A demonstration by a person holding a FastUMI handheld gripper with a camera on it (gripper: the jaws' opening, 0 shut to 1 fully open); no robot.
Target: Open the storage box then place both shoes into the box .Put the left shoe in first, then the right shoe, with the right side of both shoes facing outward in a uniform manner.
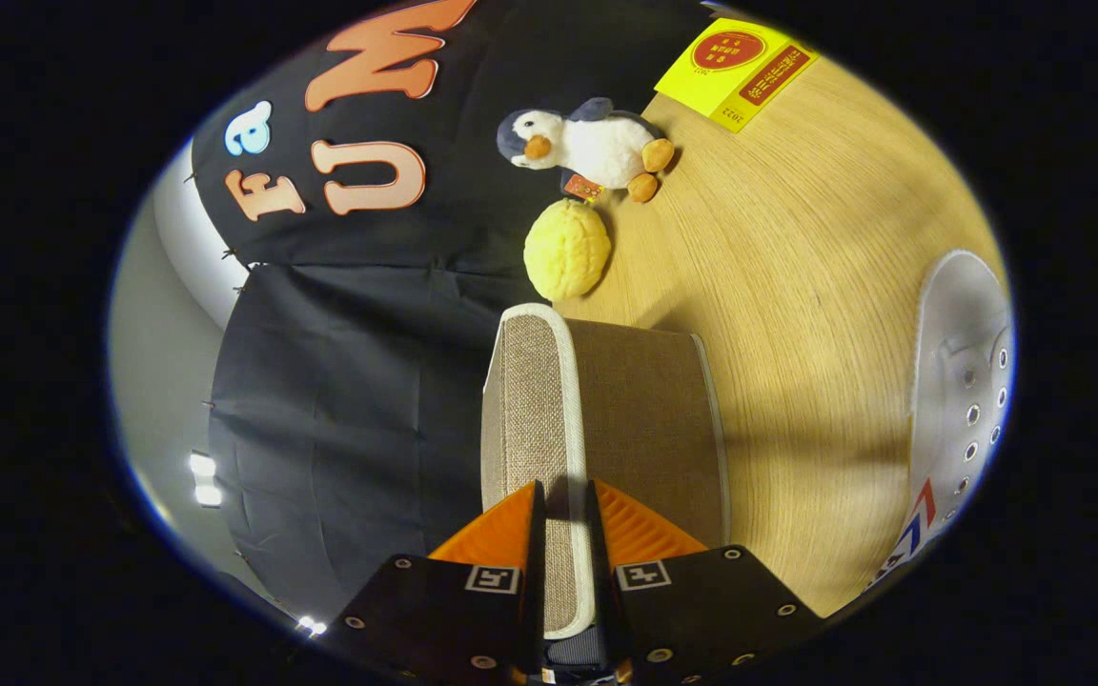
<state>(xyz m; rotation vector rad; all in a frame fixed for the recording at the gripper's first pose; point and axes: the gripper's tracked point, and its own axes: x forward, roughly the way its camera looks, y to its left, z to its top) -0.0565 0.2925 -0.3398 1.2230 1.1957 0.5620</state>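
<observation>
The view is rolled on its side, so the wooden table (797, 286) stands to the right of the booth wall. A brown woven storage box (649, 419) with pale trim sits just ahead of the fingers. Its lid (530, 400) runs edge-on between the two fingers, and my gripper (563, 495) is shut on the lid's pale rim. A white lace-up shoe (964, 400) with metal eyelets and red and blue stripes lies on the table to the right of the box.
Beyond the box lie a yellow knobbly ball (566, 250) and a plush penguin (597, 145). A yellow card with red print (735, 69) rests further off on the table. Bare wood lies between the box and the shoe.
</observation>
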